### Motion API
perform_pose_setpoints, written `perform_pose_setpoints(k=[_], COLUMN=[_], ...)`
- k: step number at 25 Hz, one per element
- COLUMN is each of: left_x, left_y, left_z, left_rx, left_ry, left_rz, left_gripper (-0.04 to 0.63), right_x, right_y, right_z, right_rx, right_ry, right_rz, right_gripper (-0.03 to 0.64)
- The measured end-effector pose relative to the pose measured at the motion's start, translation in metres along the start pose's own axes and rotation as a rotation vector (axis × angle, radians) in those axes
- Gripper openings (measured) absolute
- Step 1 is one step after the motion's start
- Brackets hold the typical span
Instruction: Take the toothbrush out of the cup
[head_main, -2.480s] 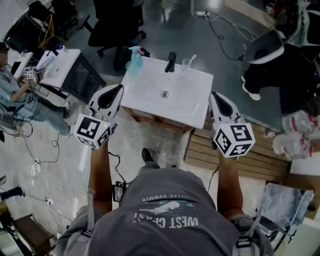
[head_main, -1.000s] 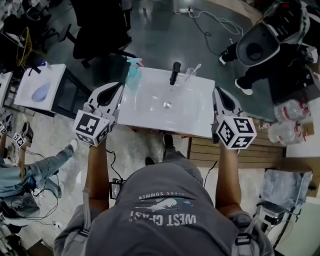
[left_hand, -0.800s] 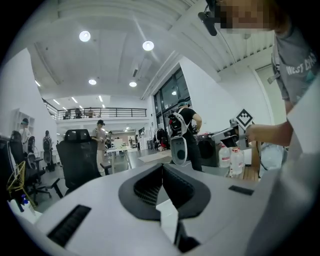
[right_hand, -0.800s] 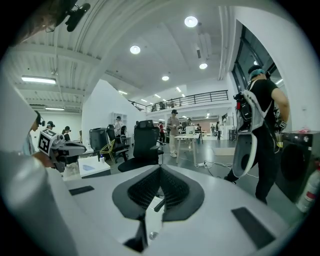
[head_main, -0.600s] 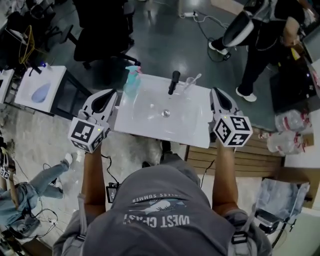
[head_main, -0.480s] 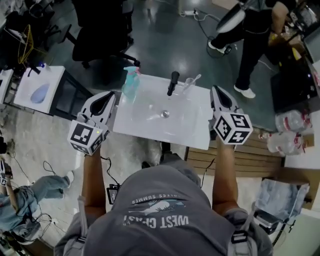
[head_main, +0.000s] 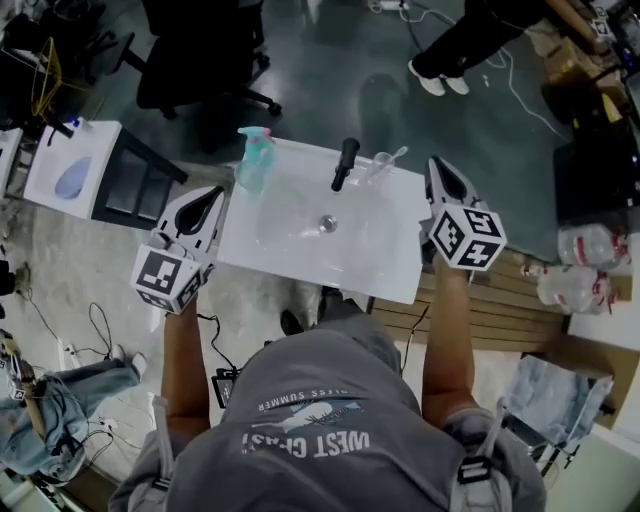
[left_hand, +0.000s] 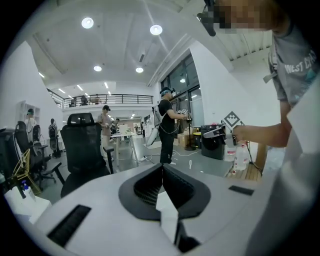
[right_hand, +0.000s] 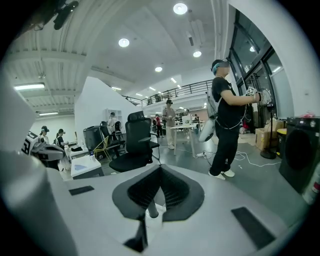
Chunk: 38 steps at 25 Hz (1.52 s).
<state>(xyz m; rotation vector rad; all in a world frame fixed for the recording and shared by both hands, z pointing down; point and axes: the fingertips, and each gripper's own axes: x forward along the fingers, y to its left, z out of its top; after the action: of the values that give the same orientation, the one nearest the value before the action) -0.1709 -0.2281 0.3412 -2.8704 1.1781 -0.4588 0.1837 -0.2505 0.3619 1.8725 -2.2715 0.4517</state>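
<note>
Faucet (head_main: 344, 163): back edge of tabletop (head_main: 385, 270), behind the drain (head_main: 327, 223). Spray bottle (head_main: 252, 160): left of faucet, back left corner. Cup (head_main: 378, 168): just right of faucet, toothbrush (head_main: 396, 156) in it. Left tongs (head_main: 217, 191): by tabletop's left edge. Right tongs (head_main: 435, 165): by its right edge.

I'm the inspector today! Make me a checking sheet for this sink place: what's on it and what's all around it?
Surface: white sink top, bare around the drain.
Job's things: toothbrush stands in the clear cup, beside the black tap at the back edge.
Clutter: teal spray bottle at the back left corner.
Grippers: left gripper and right gripper are both shut and empty, one at each side of the sink.
Cables: loose wires on the floor to the left.
Surroundings: black office chair, water bottles, another person's legs.
</note>
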Motion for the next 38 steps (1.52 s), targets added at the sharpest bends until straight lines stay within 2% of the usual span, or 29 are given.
perform_pose_setpoints(k=[20, 30, 38], left_x=[0.038, 0.051, 0.055], left_y=[0.010, 0.007, 0.005], left_z=[-0.040, -0.058, -0.066], left_rx=[-0.058, -0.078, -0.089], left_ry=[0.105, 0.152, 0.169], left_rz=[0.011, 0.011, 0.010], left_gripper=[0.000, 0.000, 0.000], right_x=[0.098, 0.131, 0.147], right_y=[-0.055, -0.068, -0.073], right_z=[-0.075, -0.111, -0.133], right_rx=[0.057, 0.088, 0.092], right_ry=[0.162, 0.231, 0.280], right_rz=[-0.018, -0.018, -0.017], right_gripper=[0.025, 0.144, 0.166])
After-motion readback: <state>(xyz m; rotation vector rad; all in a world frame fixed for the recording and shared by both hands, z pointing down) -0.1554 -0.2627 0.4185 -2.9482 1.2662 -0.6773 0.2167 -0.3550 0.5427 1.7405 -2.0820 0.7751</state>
